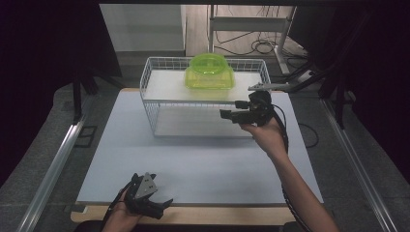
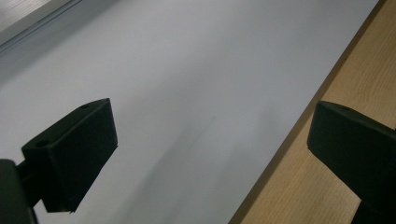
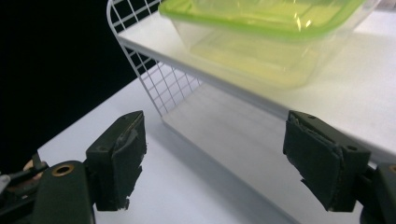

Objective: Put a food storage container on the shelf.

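A clear box with a green lid (image 1: 210,71) (image 3: 261,37) sits on the upper shelf of a white wire rack (image 1: 150,79) (image 3: 140,60) at the back of the table. My right gripper (image 1: 231,109) (image 3: 219,158) hovers in front of the rack's right half, just below the shelf edge, pointing left. Its jaws stand wide apart with nothing between them, so it is open. My left gripper (image 1: 164,205) (image 2: 210,154) rests at the near table edge, open and empty, above the white mat and the wooden border.
A white mat (image 1: 193,164) (image 2: 187,70) covers the table, with a wooden strip (image 1: 203,215) (image 2: 336,177) along its near edge. The rack's lower shelf (image 1: 193,123) (image 3: 233,130) is bare. Metal rails (image 1: 53,164) run along both sides, and cables (image 1: 261,46) lie on the floor beyond.
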